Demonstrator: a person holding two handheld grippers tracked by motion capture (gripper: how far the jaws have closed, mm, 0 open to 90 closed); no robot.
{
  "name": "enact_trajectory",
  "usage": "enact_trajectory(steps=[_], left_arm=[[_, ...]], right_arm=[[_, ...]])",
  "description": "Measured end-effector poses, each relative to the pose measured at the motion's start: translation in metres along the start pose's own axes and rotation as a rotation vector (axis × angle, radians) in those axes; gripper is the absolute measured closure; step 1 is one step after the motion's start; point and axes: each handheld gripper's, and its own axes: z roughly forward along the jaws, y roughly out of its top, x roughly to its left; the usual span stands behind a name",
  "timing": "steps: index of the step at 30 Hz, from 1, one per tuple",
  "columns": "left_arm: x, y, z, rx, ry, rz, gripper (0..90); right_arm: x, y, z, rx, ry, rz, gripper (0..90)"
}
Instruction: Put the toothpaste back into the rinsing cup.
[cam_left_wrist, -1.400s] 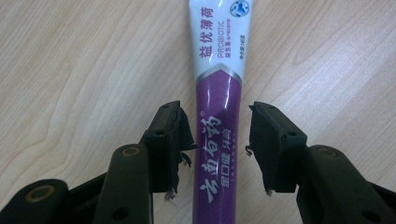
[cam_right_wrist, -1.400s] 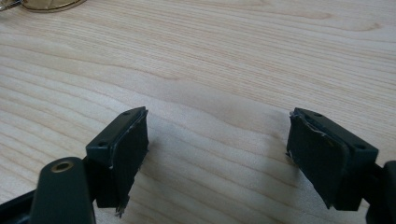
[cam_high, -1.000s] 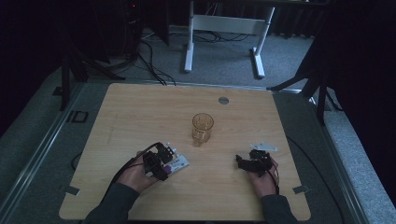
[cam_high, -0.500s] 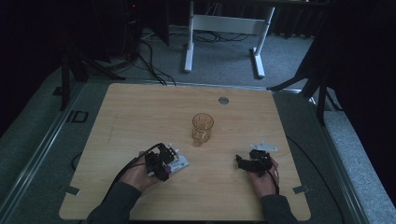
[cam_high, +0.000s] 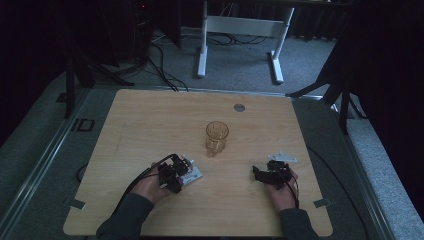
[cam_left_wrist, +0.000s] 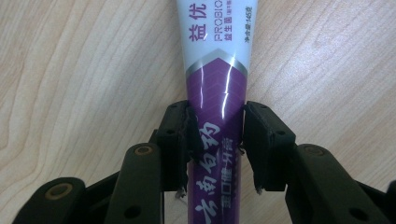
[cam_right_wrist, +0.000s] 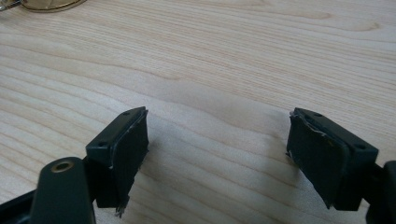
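The left gripper (cam_left_wrist: 215, 140) has just been closing its jaws, and now its pads (cam_left_wrist: 187, 140) pinch the purple end of a toothpaste tube (cam_left_wrist: 217, 79) that lies flat on the table (cam_high: 150, 125), its white end pointing away from the jaws. So the grab looks done; the lift is not. The right gripper (cam_right_wrist: 217, 149) rests spread and empty, bare wood between its jaws. The amber glass (cam_high: 217, 136) stands ahead, between both grippers, probably the tube's destination.

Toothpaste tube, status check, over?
Left gripper jaws just closed, pads on the toothpaste tube, flat on table. Right gripper open, idle. Amber glass beyond, clear.
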Motion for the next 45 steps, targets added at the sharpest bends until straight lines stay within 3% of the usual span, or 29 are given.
enact_trajectory(steps=[9, 23, 33, 39, 45], left_arm=[[0.002, 0.004, 0.009, 0.027, -0.023, -0.006, 59.6], [0.006, 0.003, 0.013, 0.019, -0.053, -0.028, 59.5], [0.011, -0.002, 0.009, -0.017, -0.087, -0.075, 68.6], [0.015, -0.005, 0.007, -0.008, -0.065, -0.094, 71.0], [0.019, -0.01, 0.002, -0.028, -0.067, -0.112, 71.6]], right_arm=[[0.0, 0.0, 0.0, 0.0, 0.0, 0.0, 20.5], [0.0, 0.0, 0.0, 0.0, 0.0, 0.0, 20.5], [0.0, 0.0, 0.0, 0.0, 0.0, 0.001, 20.5], [0.0, 0.0, 0.0, 0.0, 0.0, 0.001, 20.5], [0.0, 0.0, 0.0, 0.0, 0.0, 0.002, 20.5]])
